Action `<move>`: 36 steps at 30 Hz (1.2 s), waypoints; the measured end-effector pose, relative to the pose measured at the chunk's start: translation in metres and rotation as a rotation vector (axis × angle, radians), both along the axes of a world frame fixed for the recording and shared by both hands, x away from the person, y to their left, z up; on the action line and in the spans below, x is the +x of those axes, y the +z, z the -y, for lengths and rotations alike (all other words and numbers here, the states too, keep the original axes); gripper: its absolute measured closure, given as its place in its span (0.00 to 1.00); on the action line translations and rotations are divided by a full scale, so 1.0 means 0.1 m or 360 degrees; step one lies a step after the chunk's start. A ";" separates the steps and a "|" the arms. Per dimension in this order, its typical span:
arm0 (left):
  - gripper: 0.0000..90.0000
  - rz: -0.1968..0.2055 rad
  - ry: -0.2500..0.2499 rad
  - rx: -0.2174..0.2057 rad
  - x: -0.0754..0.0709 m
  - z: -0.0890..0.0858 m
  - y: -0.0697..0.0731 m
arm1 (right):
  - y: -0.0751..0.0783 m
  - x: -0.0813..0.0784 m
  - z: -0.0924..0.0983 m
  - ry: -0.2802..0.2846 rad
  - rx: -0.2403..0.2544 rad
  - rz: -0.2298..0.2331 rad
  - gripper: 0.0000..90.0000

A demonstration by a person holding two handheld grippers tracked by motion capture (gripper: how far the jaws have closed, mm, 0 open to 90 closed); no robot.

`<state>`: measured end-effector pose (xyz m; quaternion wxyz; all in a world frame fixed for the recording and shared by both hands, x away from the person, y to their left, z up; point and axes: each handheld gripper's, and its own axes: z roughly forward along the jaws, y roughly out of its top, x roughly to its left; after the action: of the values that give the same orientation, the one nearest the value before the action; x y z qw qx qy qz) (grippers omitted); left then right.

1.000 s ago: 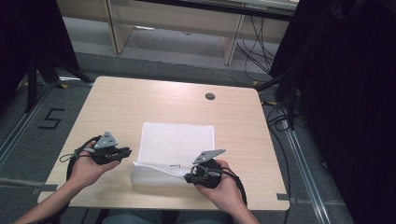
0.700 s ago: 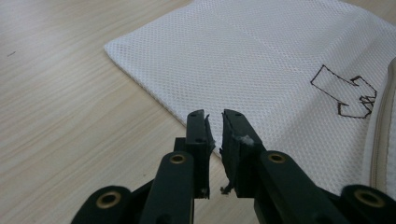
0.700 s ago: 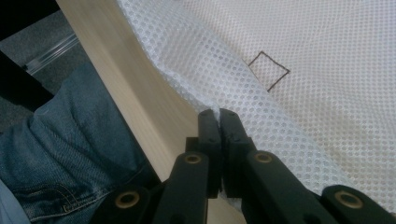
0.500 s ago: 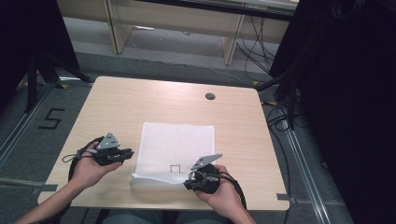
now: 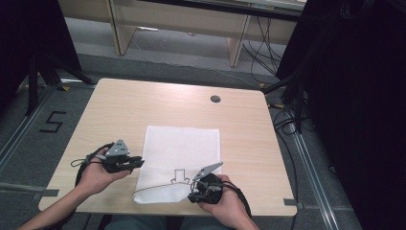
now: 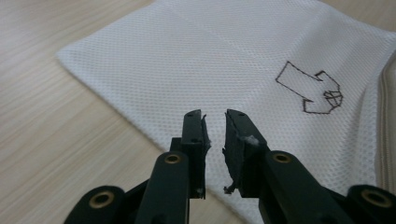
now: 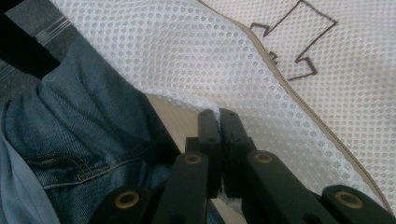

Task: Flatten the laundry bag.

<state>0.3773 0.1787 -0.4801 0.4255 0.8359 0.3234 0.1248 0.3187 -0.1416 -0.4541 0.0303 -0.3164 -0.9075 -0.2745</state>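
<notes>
My right gripper [image 5: 197, 190] is clamped on the near edge of the white mesh bag [image 5: 182, 153], which lies flat at the near middle of the wooden table [image 5: 143, 110], its near right corner folded up in my grip. My left gripper [image 5: 136, 163] sits just left of the bag; its jaws have just been opening and stand slightly apart with nothing between them, above the bag's left edge.

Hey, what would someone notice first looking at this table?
A white mesh bag lies flat near the front of the wooden table, with a small outlined drawing on it. The right gripper is shut on the bag's near edge, which is lifted. The left gripper sits at the bag's left edge, jaws slightly apart, having just been opening.
</notes>
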 end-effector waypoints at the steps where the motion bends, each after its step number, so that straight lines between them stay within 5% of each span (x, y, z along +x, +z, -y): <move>1: 0.84 0.0007 -0.0024 -0.0008 0.00 0.02 0.00 | -0.01 0.00 0.00 0.0003 -0.0007 -0.0006 0.99; 5: 0.82 -0.0016 -0.0052 -0.0050 0.02 0.13 0.01 | -0.03 -0.01 -0.02 0.0023 -0.0014 -0.0046 0.99; 9: 0.79 -0.0088 -0.0137 -0.0017 0.04 0.27 -0.05 | -0.07 -0.02 -0.05 0.0048 -0.0035 -0.0089 0.99; 12: 0.79 -0.0128 -0.0203 0.0031 0.05 0.38 -0.07 | -0.10 -0.01 -0.07 0.0082 -0.0052 -0.0078 0.99; 14: 0.78 -0.0143 -0.0258 0.0103 0.09 0.43 -0.09 | -0.10 -0.03 -0.09 0.0053 -0.0066 -0.0142 0.99; 18: 0.78 -0.0186 -0.0262 0.0135 0.12 0.52 -0.16 | -0.10 -0.04 -0.10 0.0071 -0.0075 -0.0132 0.99; 19: 0.78 -0.0177 -0.0316 0.0197 0.15 0.52 -0.17 | -0.10 -0.04 -0.10 0.0079 -0.0072 -0.0137 0.99; 22: 0.78 -0.0207 -0.0272 0.0180 0.13 0.54 -0.21 | -0.11 -0.02 -0.10 0.0116 -0.0069 -0.0116 0.99; 24: 0.78 -0.0211 -0.0349 0.0301 0.15 0.51 -0.20 | -0.12 -0.02 -0.10 0.0139 -0.0074 -0.0097 0.99; 28: 0.78 -0.0219 -0.0315 0.0263 0.15 0.53 -0.24 | -0.11 -0.04 -0.11 0.0083 -0.0082 -0.0148 0.99; 30: 0.79 -0.0200 -0.0359 0.0323 0.19 0.52 -0.23 | -0.12 -0.04 -0.11 0.0098 -0.0092 -0.0142 0.99; 36: 0.80 -0.0173 -0.0323 0.0351 0.24 0.55 -0.22 | -0.12 -0.03 -0.11 0.0081 -0.0081 -0.0144 0.99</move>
<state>0.4014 0.1241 -0.5025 0.3234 0.9115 0.2441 0.0704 0.3154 -0.1310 -0.4664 0.0702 -0.3058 -0.9197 -0.2359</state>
